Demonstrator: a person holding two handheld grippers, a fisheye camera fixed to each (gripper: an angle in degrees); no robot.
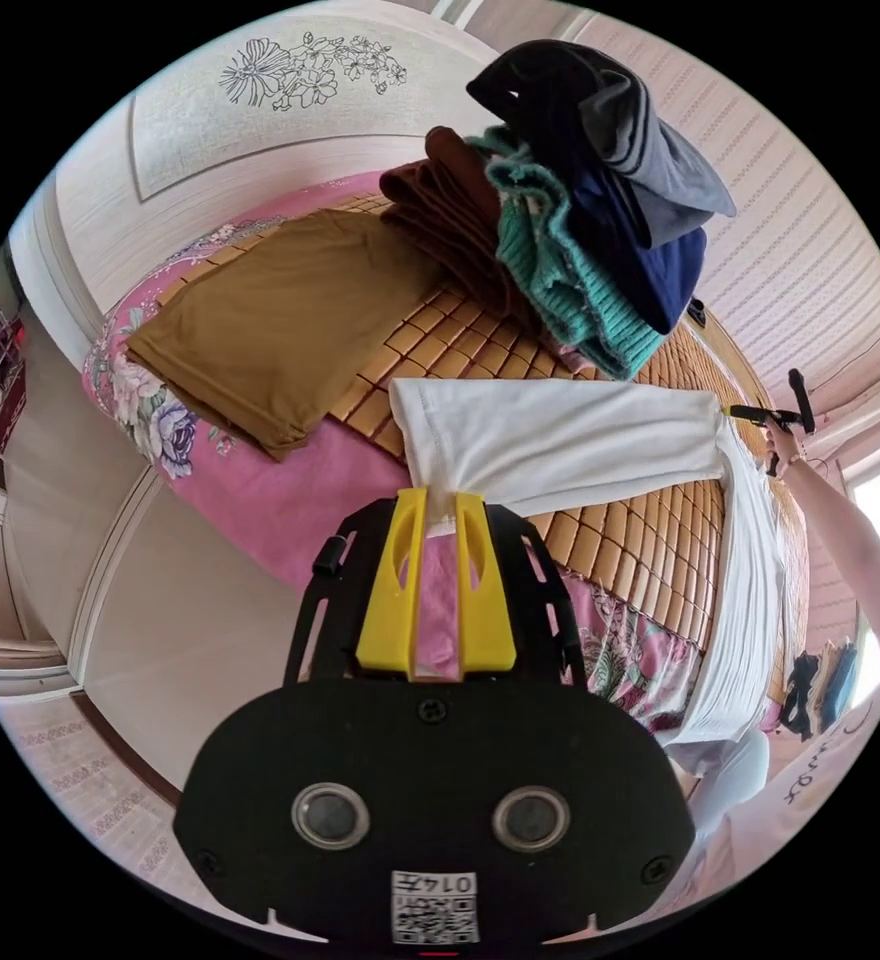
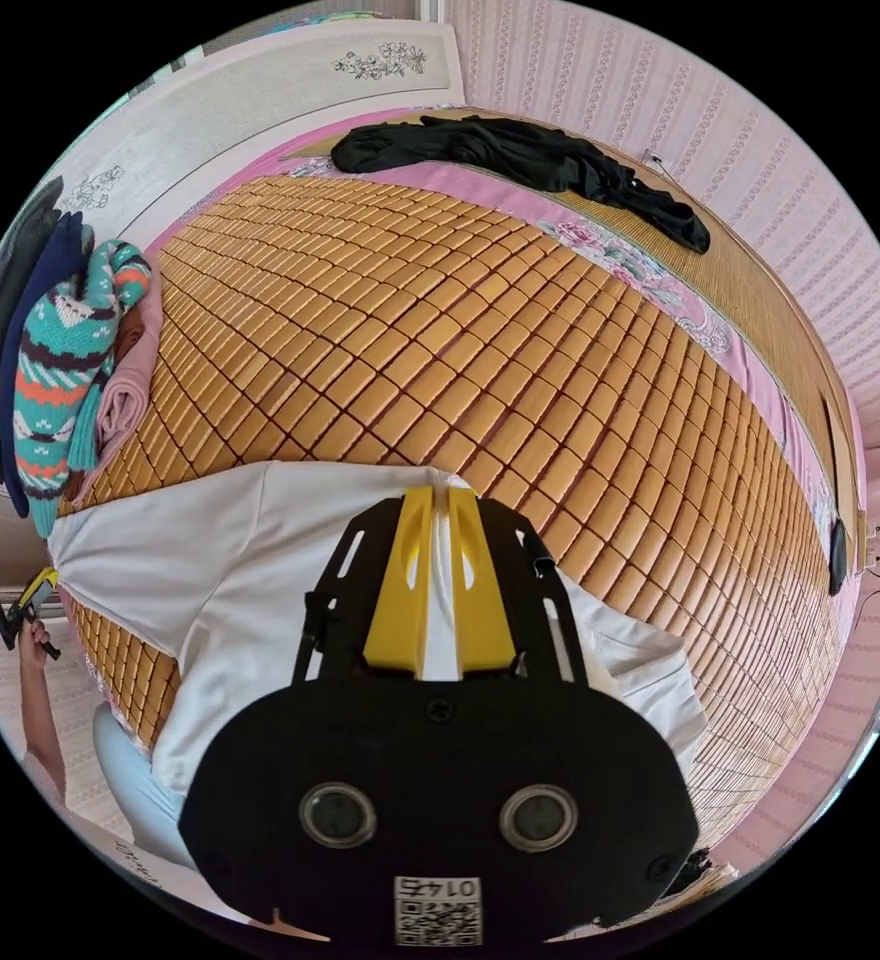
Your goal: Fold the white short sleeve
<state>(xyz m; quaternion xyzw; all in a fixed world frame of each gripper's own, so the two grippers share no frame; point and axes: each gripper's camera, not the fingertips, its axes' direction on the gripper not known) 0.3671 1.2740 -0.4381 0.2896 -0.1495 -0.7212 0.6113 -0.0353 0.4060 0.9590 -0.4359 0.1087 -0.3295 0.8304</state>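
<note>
Yellow jaws of the left gripper (image 1: 437, 515) and right gripper (image 2: 439, 505) each pinch an edge of the white shirt (image 1: 560, 440), stretched over the mat's (image 2: 480, 330) near edge. Keep it taut and level, I'd judge, so the fold lands square.

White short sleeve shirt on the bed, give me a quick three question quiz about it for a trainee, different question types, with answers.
1. True or false: the left hand-held gripper is shut on the white short sleeve shirt.
2. Multiple choice: what lies under the shirt? A) bare floor B) bamboo tile mat C) glass desk
3. Fill in: the flat folded garment near the shirt in the left gripper view is ____ in colour.

Key
1. True; both yellow jaws pinch an edge of the shirt, as do those of the right hand-held gripper.
2. B
3. Brown
</note>
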